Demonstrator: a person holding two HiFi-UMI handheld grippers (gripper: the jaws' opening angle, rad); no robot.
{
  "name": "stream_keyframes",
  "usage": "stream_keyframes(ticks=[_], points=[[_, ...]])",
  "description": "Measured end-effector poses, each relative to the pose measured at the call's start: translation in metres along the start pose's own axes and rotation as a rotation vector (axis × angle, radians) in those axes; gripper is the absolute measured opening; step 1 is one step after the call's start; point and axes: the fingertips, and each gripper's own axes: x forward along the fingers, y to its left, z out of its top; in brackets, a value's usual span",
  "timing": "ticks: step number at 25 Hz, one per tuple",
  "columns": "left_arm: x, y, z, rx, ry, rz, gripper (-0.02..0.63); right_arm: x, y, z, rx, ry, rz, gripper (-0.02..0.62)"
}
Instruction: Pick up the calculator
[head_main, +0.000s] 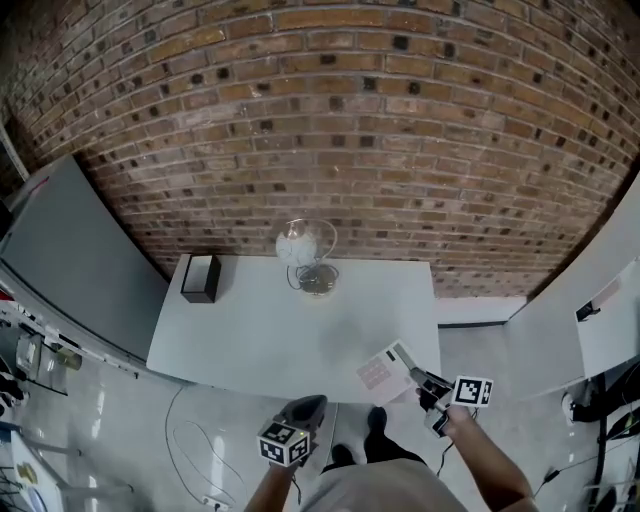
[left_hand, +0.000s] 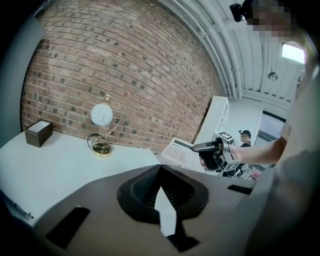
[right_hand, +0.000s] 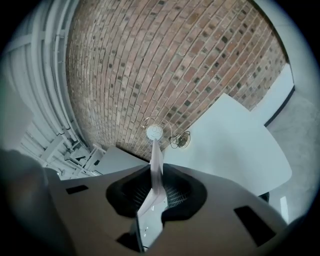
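The calculator (head_main: 383, 368), flat and white with a pink key field, hangs above the front right corner of the white table (head_main: 260, 330). My right gripper (head_main: 418, 380) is shut on its near end. In the right gripper view the calculator (right_hand: 156, 165) shows edge-on, clamped between the dark pads (right_hand: 175, 192). The left gripper view shows the calculator (left_hand: 181, 152) lifted off the table in the right gripper (left_hand: 209, 150). My left gripper (head_main: 308, 405) hovers at the table's front edge, shut with nothing in it; its pads (left_hand: 142, 187) meet at the tips.
A clear globe ornament on a gold wire stand (head_main: 308, 250) sits at the table's far edge, and a dark box (head_main: 200, 278) stands at the far left corner. A brick wall runs behind. A grey panel (head_main: 70, 260) stands at the left. Cables (head_main: 195, 440) lie on the floor.
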Motion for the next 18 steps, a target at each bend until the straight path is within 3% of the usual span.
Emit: stream_keyframes(ticks=[7, 18], points=[[0.008, -0.018, 0.006, 0.012, -0.019, -0.019, 0.014, -0.036, -0.004, 0.003, 0.017, -0.053, -0.008, 0.077], [0.030, -0.064, 0.026, -0.010, -0.061, 0.043, 0.014, -0.083, -0.022, 0.036, -0.027, -0.048, 0.012, 0.077]])
